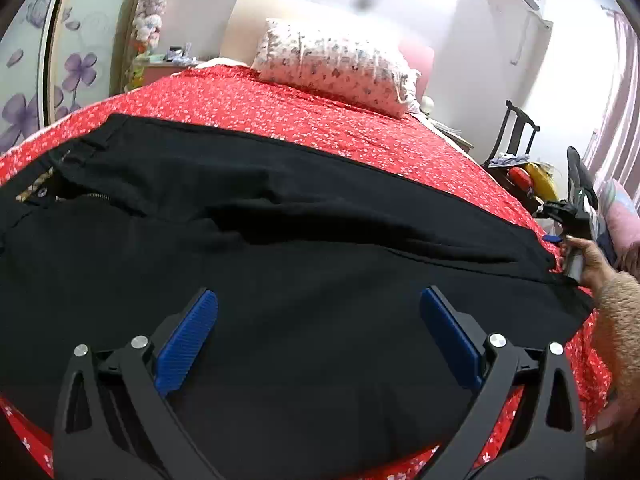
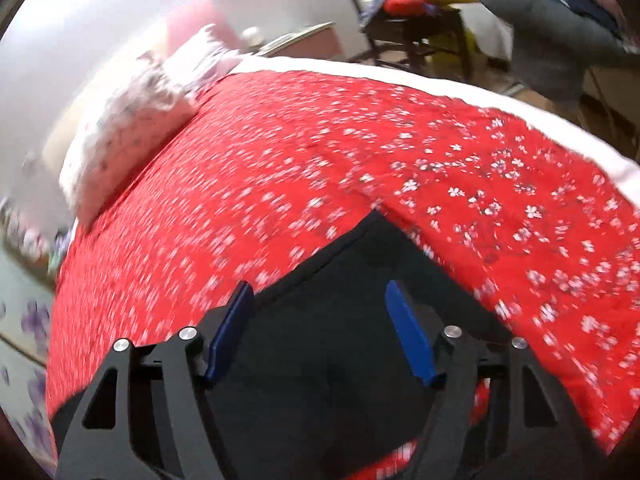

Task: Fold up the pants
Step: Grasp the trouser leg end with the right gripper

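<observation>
Red floral-print bedspread [image 1: 320, 120] covers bed. Black fabric pants [image 1: 280, 240] lie flat on it, beneath and ahead of both fingers. Floral pillow [image 1: 336, 64] far beyond. Left gripper [image 1: 319, 338] fingers spread, empty, over pants. Right gripper [image 2: 320, 330] fingers spread above pant-leg end.

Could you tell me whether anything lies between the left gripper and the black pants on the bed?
Nothing visible does. The open left gripper hangs directly over the black pants, which lie spread on the red bedspread; only bare black fabric shows between its blue fingers.
</observation>
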Tool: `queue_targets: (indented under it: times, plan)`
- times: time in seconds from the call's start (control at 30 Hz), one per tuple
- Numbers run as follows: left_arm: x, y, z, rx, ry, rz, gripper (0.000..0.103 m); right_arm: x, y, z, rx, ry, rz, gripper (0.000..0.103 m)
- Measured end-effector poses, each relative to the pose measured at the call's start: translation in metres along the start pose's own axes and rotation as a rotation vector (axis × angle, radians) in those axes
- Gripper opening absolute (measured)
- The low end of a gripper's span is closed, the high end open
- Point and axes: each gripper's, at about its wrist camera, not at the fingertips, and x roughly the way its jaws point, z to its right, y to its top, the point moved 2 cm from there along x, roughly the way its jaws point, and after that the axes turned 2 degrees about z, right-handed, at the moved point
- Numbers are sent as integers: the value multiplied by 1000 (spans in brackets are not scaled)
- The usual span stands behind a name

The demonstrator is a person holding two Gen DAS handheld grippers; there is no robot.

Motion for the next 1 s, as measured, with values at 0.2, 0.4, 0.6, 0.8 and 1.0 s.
queue_targets:
  times: [0.2,0.4,0.6,0.8,1.0]
  plan:
    - [4,-2,6,33,-3,-15,101,25,18,3,48,-101,73,64]
    - [11,-3,4,20,2,-52,101,64,19,3,-35,-335,17,64]
    - [10,-5,6,21,8,-48,101,60,15,0,-101,-307,42,25]
    - [6,-4,6,15,4,-22,101,34,14,12,-15,-138,91,19]
    - [0,-4,7,7,-17,-4,101,-19,8,13,20,24,162,19]
